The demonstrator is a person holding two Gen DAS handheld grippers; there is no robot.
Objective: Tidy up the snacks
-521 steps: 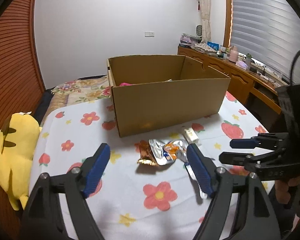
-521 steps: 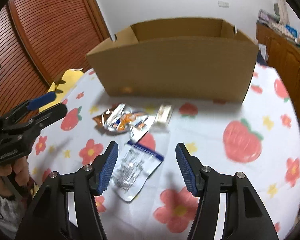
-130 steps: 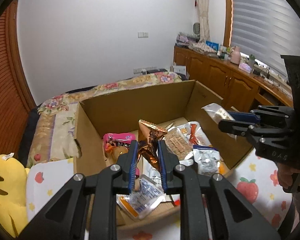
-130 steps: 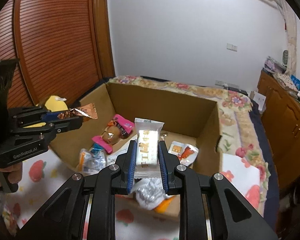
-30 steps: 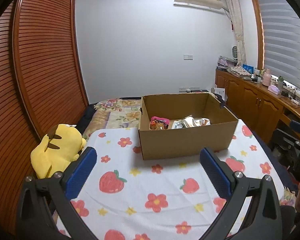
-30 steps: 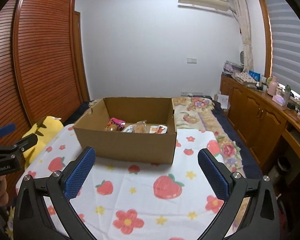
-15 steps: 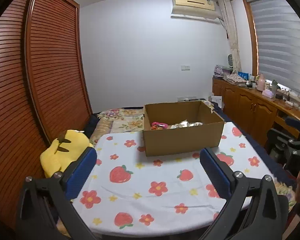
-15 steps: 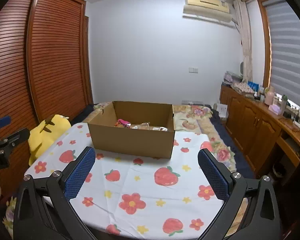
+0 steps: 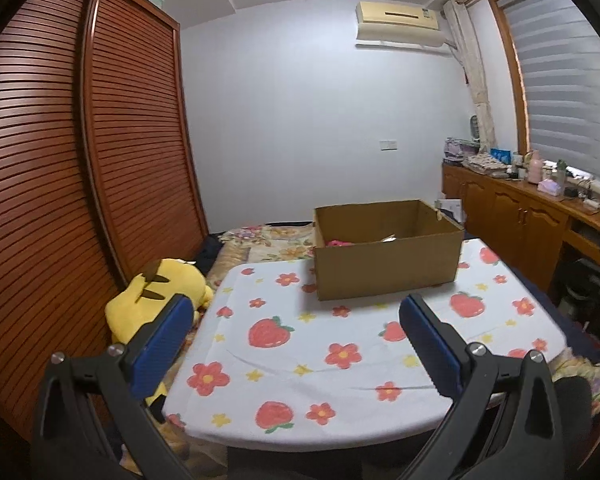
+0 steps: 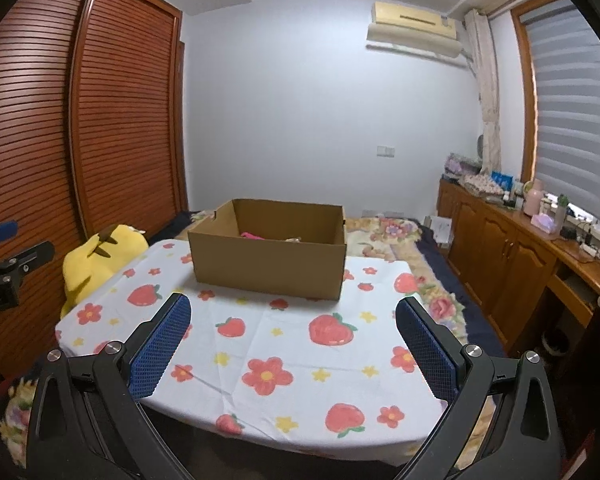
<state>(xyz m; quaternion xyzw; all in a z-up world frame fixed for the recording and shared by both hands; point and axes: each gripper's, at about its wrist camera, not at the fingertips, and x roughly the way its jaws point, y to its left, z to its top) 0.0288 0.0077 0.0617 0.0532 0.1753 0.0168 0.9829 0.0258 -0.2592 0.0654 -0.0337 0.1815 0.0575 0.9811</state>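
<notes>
Going left to right: the yellow plush (image 9: 160, 292) sits off the table's left edge, then our left gripper (image 9: 296, 344) hangs wide apart with nothing between its blue pads. A second ago both cameras were much closer to the cardboard box (image 9: 384, 252); now we've backed well away and the whole flowered tablecloth (image 9: 340, 356) is in view with no packets left on it. The snacks that lay in front of the box earlier are inside now, and only a bit of pink wrapper (image 9: 338, 243) peeks over the rim. Our right gripper (image 10: 294, 344) is spread wide and empty too. So we reckon the organizing is pretty much done and we're just pulling out.
</notes>
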